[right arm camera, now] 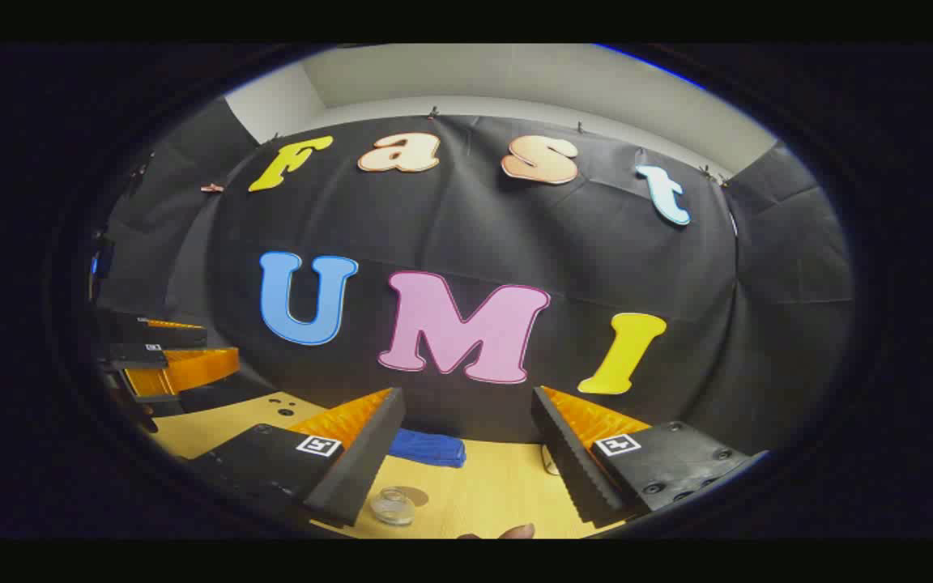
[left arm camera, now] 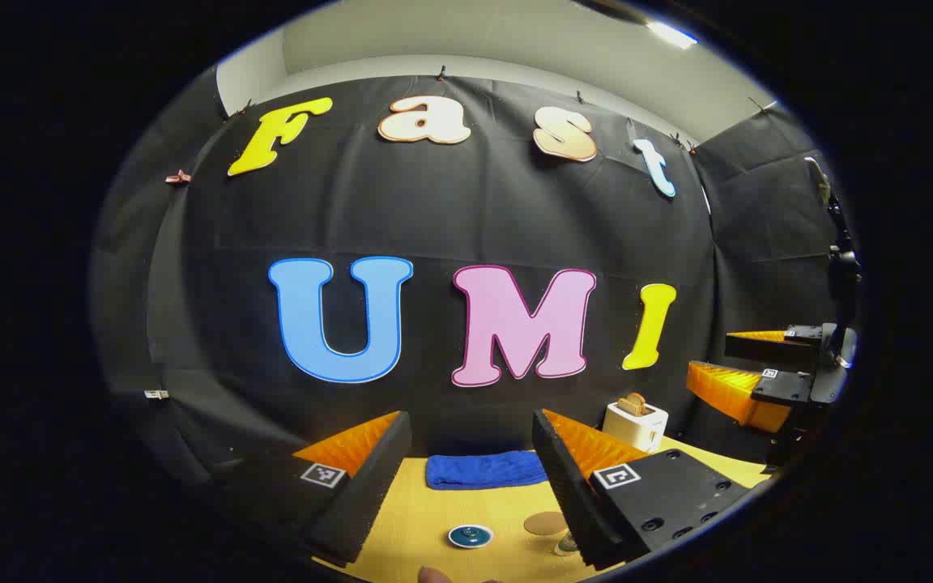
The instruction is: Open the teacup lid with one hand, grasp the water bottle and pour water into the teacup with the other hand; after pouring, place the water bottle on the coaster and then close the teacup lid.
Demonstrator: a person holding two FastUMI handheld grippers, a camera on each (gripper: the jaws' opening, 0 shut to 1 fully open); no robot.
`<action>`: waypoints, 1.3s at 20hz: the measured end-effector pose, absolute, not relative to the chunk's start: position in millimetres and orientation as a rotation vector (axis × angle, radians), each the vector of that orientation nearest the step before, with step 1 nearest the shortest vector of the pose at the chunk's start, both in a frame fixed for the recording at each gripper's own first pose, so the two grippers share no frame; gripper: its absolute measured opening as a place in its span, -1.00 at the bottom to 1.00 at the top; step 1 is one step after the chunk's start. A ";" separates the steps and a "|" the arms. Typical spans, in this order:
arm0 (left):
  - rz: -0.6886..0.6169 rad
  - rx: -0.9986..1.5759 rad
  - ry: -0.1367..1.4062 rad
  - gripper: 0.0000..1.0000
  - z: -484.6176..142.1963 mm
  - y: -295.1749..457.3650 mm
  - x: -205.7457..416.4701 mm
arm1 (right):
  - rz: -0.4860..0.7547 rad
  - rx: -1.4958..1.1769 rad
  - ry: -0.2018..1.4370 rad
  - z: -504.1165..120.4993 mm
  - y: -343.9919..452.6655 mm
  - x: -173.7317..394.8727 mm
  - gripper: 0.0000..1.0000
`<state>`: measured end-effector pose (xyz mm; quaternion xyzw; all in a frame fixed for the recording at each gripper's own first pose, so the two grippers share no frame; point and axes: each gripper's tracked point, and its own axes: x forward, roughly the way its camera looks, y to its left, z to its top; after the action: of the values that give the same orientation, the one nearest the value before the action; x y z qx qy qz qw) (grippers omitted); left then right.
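Note:
On the yellow table [left arm camera: 434,510] a teacup with a round teal lid [left arm camera: 470,535] stands low between my left gripper's fingers. A brown round coaster [left arm camera: 545,523] lies to its right. Beside the coaster, the clear water bottle [left arm camera: 568,542] is partly hidden behind a finger. My left gripper [left arm camera: 470,414] is open, well above the table. In the right gripper view the bottle [right arm camera: 392,506] stands just in front of the coaster [right arm camera: 418,494]. My right gripper [right arm camera: 468,394] is open and holds nothing. Each gripper appears in the other's view: the right one [left arm camera: 758,372] and the left one [right arm camera: 175,360].
A folded blue towel [left arm camera: 483,470] [right arm camera: 428,448] lies at the back of the table by the black wall. A white toaster [left arm camera: 635,421] with bread in it stands at the back right. A person's fingertip [right arm camera: 517,530] shows at the bottom edge.

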<state>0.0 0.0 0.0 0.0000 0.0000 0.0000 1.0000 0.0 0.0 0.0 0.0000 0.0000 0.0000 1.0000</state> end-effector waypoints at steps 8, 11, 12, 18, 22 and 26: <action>0.017 0.011 -0.007 0.90 -1.9 0.8 0.3 | 0.028 0.013 -0.013 2.5 3.6 -0.2 0.92; 0.016 0.016 -0.005 0.91 -3.6 1.4 -2.3 | 0.036 0.001 -0.012 2.2 6.8 -0.1 0.97; 0.015 0.022 -0.005 0.91 -2.9 1.5 -2.2 | 0.037 -0.004 -0.014 3.0 7.6 0.1 0.94; -0.001 0.044 -0.014 0.91 -3.7 3.1 -0.8 | 0.069 -0.026 -0.022 2.3 24.6 0.7 0.97; -0.004 0.035 0.005 0.91 -21.4 8.8 6.8 | 0.074 -0.029 -0.011 -12.2 33.2 2.6 0.94; -0.004 0.027 0.033 0.89 -57.6 10.7 18.2 | 0.107 0.007 0.039 -50.7 48.6 2.9 0.95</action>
<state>18.2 10.7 -57.6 0.0137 0.0166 -0.0018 0.9998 2.9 48.6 -50.7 0.0032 0.0195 0.0533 0.9984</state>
